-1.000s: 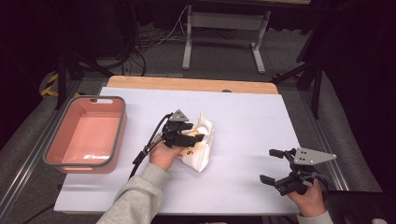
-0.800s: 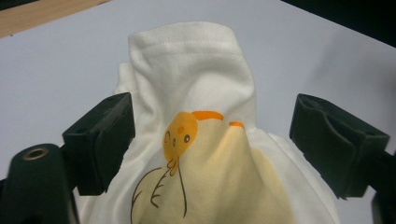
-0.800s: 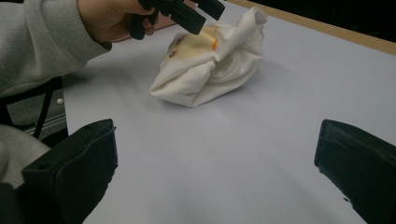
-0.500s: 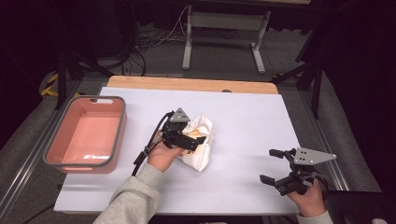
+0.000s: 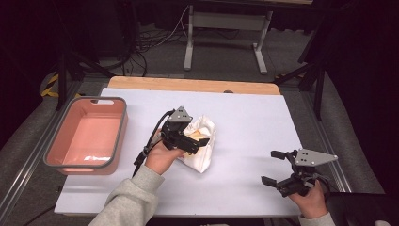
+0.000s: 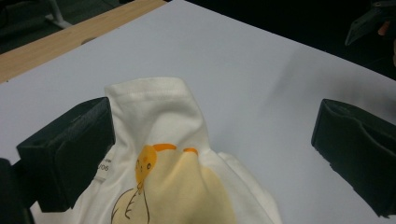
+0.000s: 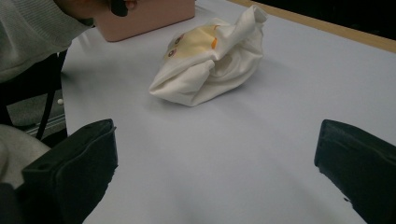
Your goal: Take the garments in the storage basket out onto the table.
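A crumpled cream-white cotton garment with a yellow chick print [image 5: 200,143] lay bunched near the middle of the white surface [image 5: 244,117], its folds heaped into a loose mound. The left gripper [image 5: 195,143] hovered directly over the garment's left part in the high view, held by a hand in a grey sleeve [image 5: 129,202]. Its fingers had just been opening and stood wide apart; in the left gripper view the cloth rose between them, lying against the left finger [image 6: 70,151] while the right finger [image 6: 357,151] stood clear of it over bare surface, so nothing was gripped. The right gripper [image 5: 277,167] sat well apart from the garment near the surface's front right corner, its fingers also spread wide with nothing between them. A salmon-pink rectangular plastic tub with a grey rim [image 5: 87,134] stood at the left edge of the surface, apart from the garment.
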Action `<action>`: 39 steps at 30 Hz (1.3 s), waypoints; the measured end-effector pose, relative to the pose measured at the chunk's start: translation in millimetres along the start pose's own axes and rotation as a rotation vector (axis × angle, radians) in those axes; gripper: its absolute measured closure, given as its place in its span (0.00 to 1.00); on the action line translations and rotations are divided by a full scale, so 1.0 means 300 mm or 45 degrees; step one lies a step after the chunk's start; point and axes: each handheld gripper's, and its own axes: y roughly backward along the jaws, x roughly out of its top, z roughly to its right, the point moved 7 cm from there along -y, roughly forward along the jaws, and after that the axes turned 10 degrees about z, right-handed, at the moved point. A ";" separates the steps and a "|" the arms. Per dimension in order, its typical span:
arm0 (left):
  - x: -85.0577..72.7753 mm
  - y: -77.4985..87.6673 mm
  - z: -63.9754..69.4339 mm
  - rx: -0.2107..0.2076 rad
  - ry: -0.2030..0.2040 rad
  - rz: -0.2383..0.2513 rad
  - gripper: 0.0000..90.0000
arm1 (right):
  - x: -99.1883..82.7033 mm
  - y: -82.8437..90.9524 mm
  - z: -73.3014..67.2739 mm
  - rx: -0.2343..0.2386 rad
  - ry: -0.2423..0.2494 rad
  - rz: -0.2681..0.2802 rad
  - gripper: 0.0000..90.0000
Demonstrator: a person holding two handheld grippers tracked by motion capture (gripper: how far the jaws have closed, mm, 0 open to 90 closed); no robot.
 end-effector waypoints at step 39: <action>-0.019 0.339 -0.021 0.038 -0.077 0.022 0.01 | 0.005 -0.006 -0.014 0.025 0.002 0.015 0.00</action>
